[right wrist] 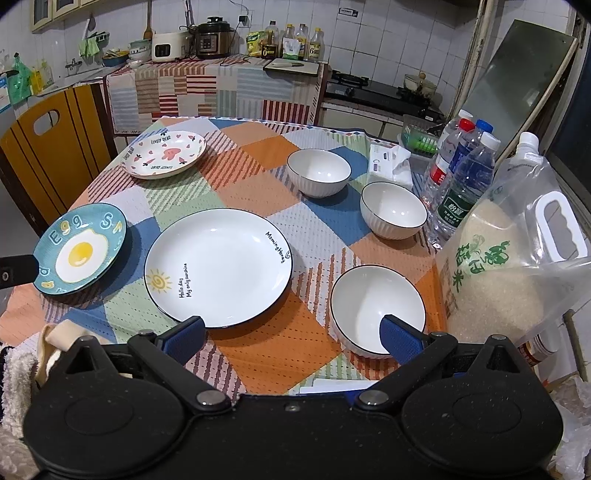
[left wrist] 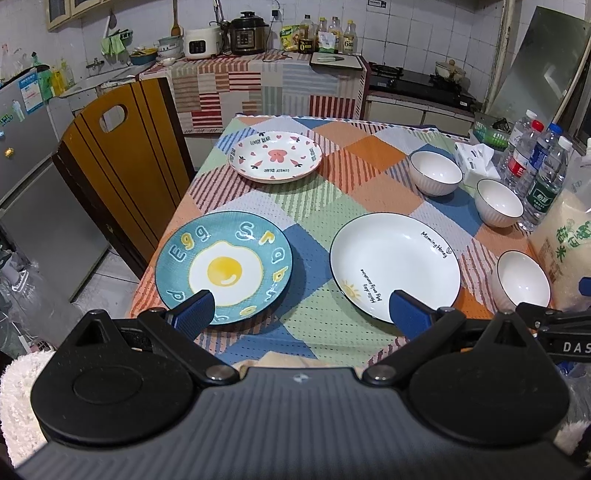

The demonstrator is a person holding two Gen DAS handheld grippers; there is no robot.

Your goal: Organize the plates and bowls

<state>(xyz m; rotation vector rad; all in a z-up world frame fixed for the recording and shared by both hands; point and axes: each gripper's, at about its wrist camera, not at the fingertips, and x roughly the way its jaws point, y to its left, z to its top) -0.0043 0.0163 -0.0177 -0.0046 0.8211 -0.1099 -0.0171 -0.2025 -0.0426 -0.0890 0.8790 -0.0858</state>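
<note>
Three plates lie on the chequered tablecloth: a teal egg plate (left wrist: 224, 266) (right wrist: 81, 249) at the near left, a large white plate (left wrist: 395, 265) (right wrist: 218, 266) in the middle, and a pink-patterned plate (left wrist: 275, 156) (right wrist: 164, 154) at the far left. Three white bowls run down the right side: far (left wrist: 436, 172) (right wrist: 318, 171), middle (left wrist: 498, 202) (right wrist: 393, 210), near (left wrist: 522, 282) (right wrist: 376, 306). My left gripper (left wrist: 301, 314) hovers open above the near table edge between the egg plate and the white plate. My right gripper (right wrist: 291, 338) hovers open between the white plate and the near bowl. Both hold nothing.
A clear rice bag (right wrist: 517, 266), several water bottles (right wrist: 461, 173), a tissue pack (right wrist: 389, 164) and a green basket (right wrist: 421, 138) crowd the table's right edge. A wooden chair (left wrist: 114, 173) stands left of the table. A cloth-covered counter with cookers (left wrist: 247, 33) lies behind.
</note>
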